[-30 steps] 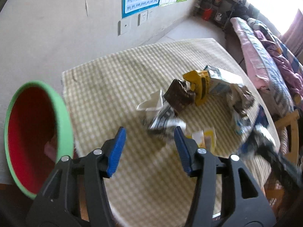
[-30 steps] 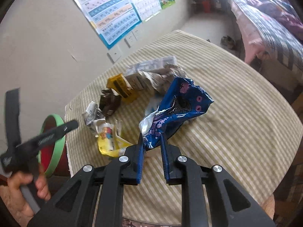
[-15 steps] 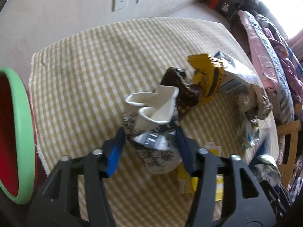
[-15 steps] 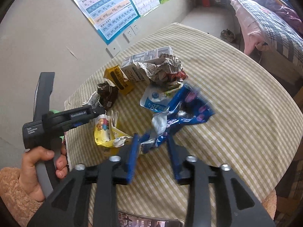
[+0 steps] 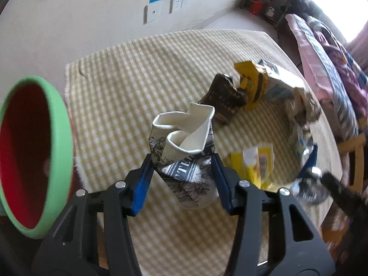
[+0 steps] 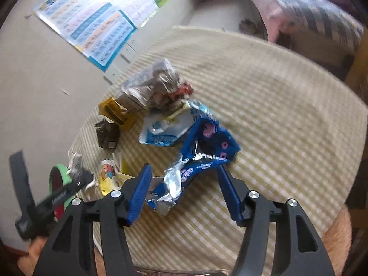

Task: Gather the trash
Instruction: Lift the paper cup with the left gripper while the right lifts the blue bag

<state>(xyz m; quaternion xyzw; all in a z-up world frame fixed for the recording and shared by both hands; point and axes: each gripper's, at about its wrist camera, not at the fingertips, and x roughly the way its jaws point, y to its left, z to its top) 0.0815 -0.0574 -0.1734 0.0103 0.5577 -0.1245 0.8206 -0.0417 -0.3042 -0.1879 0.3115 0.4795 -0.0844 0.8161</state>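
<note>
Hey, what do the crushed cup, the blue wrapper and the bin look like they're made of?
Cup: probably coated paper, matte white inside, printed outside; it holds sharp creases and has a rolled rim.
Blue wrapper: likely metallised plastic film; shiny silver lining shows where it is torn open.
Bin: seemingly smooth plastic, with a green rim and red inside.

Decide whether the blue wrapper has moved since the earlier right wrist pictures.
Yes. The blue wrapper has dropped from the opening right gripper onto the tablecloth, beside the pale blue packet.
</note>
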